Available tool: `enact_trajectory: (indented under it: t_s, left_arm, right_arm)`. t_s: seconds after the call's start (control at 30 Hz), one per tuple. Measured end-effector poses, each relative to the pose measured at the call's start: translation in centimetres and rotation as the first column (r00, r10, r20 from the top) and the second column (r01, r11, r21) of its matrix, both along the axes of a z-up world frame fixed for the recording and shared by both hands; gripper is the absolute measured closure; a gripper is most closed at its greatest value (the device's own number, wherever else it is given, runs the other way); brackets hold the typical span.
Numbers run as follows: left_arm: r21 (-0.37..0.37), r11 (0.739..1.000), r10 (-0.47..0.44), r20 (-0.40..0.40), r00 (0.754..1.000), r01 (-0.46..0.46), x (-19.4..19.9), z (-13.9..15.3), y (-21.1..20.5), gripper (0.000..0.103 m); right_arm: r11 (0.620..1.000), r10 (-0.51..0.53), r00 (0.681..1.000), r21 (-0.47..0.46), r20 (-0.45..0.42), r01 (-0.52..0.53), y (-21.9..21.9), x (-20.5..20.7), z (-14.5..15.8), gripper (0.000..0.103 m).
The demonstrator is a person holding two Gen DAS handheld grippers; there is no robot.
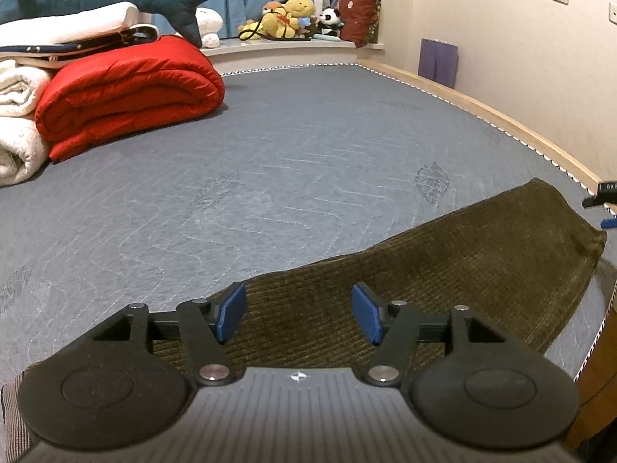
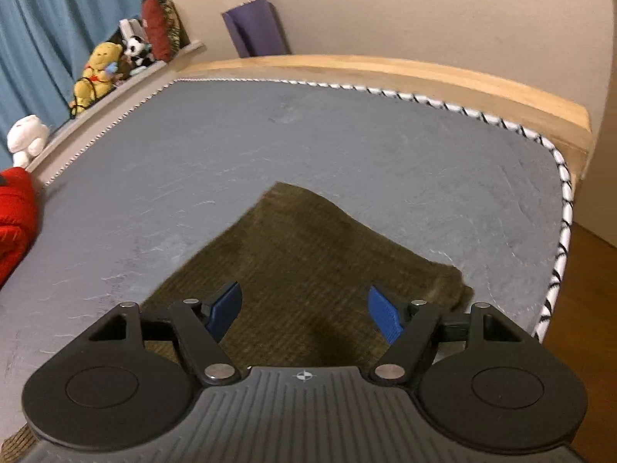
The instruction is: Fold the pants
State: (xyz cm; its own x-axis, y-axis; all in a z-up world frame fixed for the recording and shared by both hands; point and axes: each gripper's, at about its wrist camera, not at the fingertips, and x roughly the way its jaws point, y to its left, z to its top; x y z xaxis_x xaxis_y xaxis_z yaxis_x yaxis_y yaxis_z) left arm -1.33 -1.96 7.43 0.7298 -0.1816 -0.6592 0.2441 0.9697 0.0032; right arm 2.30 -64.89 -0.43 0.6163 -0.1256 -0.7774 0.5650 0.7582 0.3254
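Olive pants point(image 1: 443, 270) flat on mattress point(image 1: 270, 177), L gripper point(image 1: 299, 314) & R gripper point(image 2: 304, 312) jaws apart

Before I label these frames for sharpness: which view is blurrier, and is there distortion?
Right wrist view: softer, the pants edge and mattress texture smeared. Left wrist view: crisper, corduroy ribs on the pants readable. Both: fisheye bends the wooden bed frame, corners vignetted.

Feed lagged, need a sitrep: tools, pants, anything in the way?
Left tool open, right tool open, both empty over the pants. Pants flat on the mattress. Red quilt far off, path free.
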Motion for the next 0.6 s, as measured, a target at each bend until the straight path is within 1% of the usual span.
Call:
enact_trajectory:
  t_s: [0.07, 0.13, 0.2, 0.3, 0.4, 0.5, 0.6]
  left_arm:
    - [-0.012, 1.0, 0.008, -0.01, 1.0, -0.008, 0.2, 0.1, 0.4, 0.035]
    - [-0.022, 1.0, 0.013, -0.023, 1.0, -0.013, 0.4, 0.1, 0.6, 0.03]
    - [-0.023, 1.0, 0.013, -0.042, 0.999, -0.014, 0.5, -0.1, 0.8, 0.028]
    - [-0.012, 1.0, 0.008, -0.054, 0.998, -0.009, 0.6, -0.3, 0.8, 0.027]
    - [-0.001, 1.0, 0.0, -0.057, 0.998, 0.0, 0.6, -0.5, 0.6, 0.027]
    - [0.012, 1.0, -0.009, -0.073, 0.997, 0.01, 0.7, -0.9, 0.3, 0.025]
    - [0.021, 1.0, -0.015, -0.078, 0.997, 0.016, 0.8, -1.2, 0.0, 0.025]
  right_arm:
    - [0.999, -0.018, 1.0, 0.029, -0.02, 0.018, -0.4, 0.0, -0.6, 0.028]
    - [0.997, -0.048, 0.998, 0.062, -0.039, 0.05, -1.1, -0.6, -1.1, 0.028]
    - [0.992, -0.087, 0.995, 0.089, -0.053, 0.091, -1.9, -1.1, -1.5, 0.028]
    - [0.983, -0.146, 0.986, 0.104, -0.076, 0.153, -3.0, -1.8, -2.0, 0.028]
    - [0.967, -0.194, 0.977, 0.15, -0.089, 0.206, -4.1, -2.6, -2.5, 0.028]
    - [0.953, -0.212, 0.972, 0.2, -0.1, 0.228, -4.9, -3.2, -3.2, 0.027]
    - [0.945, -0.221, 0.967, 0.217, -0.124, 0.244, -5.3, -3.5, -4.0, 0.027]
